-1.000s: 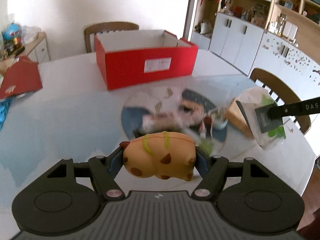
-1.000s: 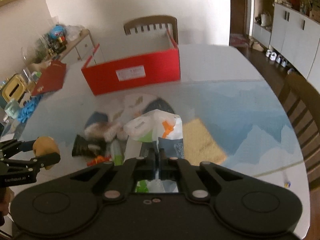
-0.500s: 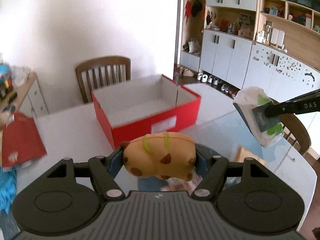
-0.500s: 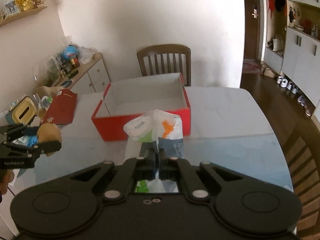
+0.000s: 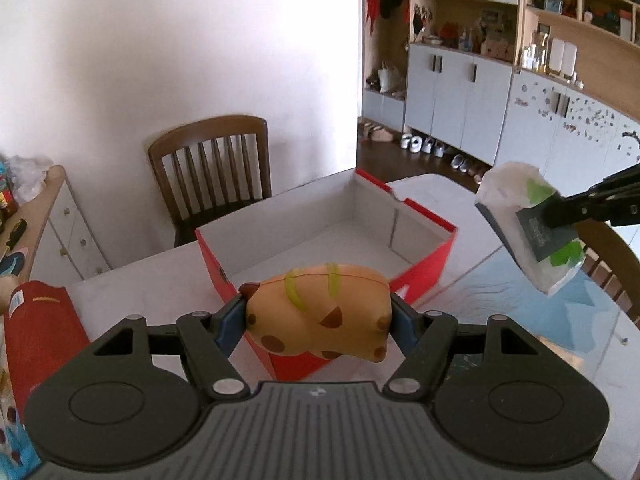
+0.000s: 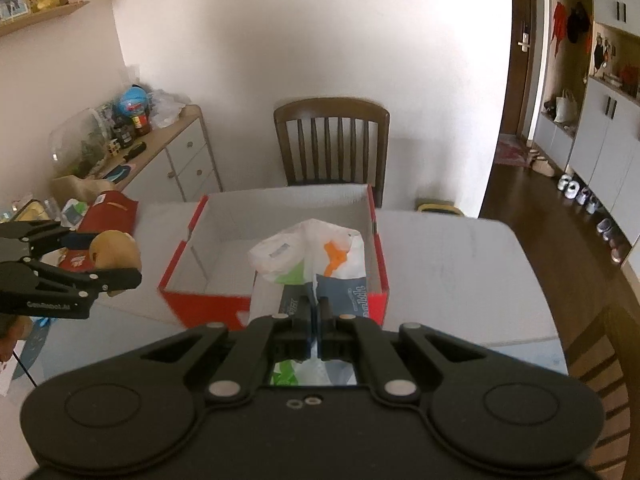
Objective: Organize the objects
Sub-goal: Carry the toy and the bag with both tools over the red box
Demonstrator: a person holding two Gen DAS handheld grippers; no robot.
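Clearly, the left wrist view shows the left gripper with its jaws clamped on the two ends of a soft orange-tan cat-shaped toy with green stripes and brown patches. Beyond the toy, the open red cardboard box with a white inside sits on the pale desk, its near corner right under the toy. Far right in this view, the right gripper carries a white plastic pack with green and dark blue print in the air, off to the right of the box. A brown wooden chair stands behind the desk.

From the right wrist view, the right gripper's jaws are pressed together on the thin near edge of the plastic pack, which hangs in front of the box, near its right half. At the left edge, the left gripper holds the toy just outside the box's left wall.

By my reading, the step in hand is carrying both things to the box, which looks empty. Next, each hand needs to come over the opening, lower its load past the rim, and only then part the jaws; the floppy pack may catch on the near wall.
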